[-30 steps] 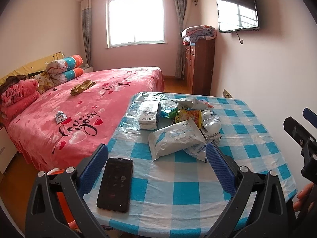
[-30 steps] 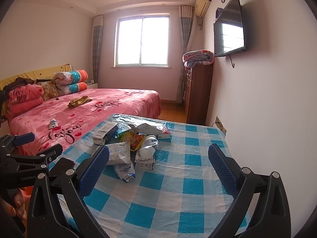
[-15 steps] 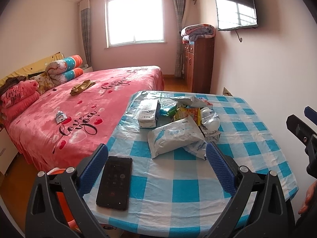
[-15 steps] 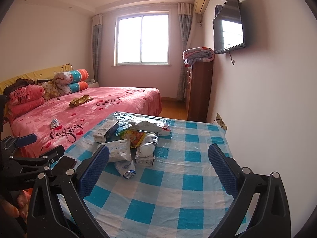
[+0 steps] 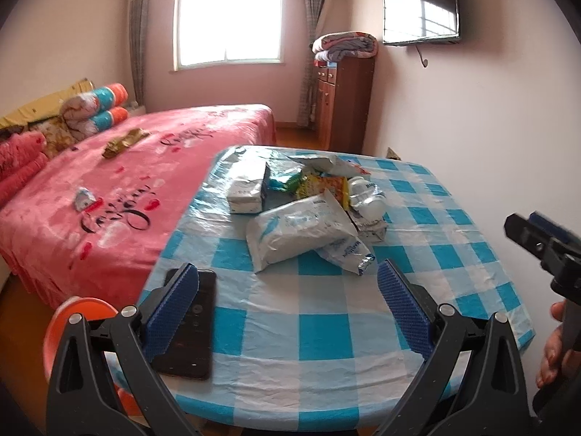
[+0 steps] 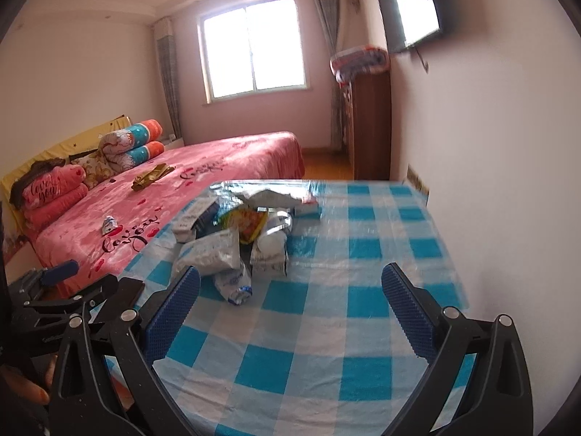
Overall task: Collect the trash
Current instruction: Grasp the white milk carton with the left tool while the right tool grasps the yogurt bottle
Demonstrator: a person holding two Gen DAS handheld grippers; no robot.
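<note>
A heap of trash lies at the far middle of the blue-and-white checked table [image 5: 319, 330]: a large white wrapper [image 5: 297, 227], a white carton [image 5: 247, 189], a yellow snack bag [image 5: 323, 185] and crumpled clear plastic [image 5: 366, 200]. The right wrist view has the same heap, with the white wrapper [image 6: 214, 254] nearest. My left gripper [image 5: 288, 309] hovers open over the table's near edge, short of the heap. My right gripper [image 6: 290, 312] is open too, above the near right of the table. Two small wrappers [image 5: 125, 141] [image 5: 82, 198] lie on the pink bed.
A black phone [image 5: 190, 327] lies on the table's near left corner, partly behind my left finger. An orange bin [image 5: 78, 323] stands below that corner. The pink bed [image 5: 127, 189] fills the left. A wooden cabinet [image 5: 345, 105] and a wall TV [image 5: 421, 3] stand at the right.
Both grippers have drawn slightly back and shifted; the left view has swung right, so the phone now sits behind the left finger. The right view has tilted. Nothing was picked up.
</note>
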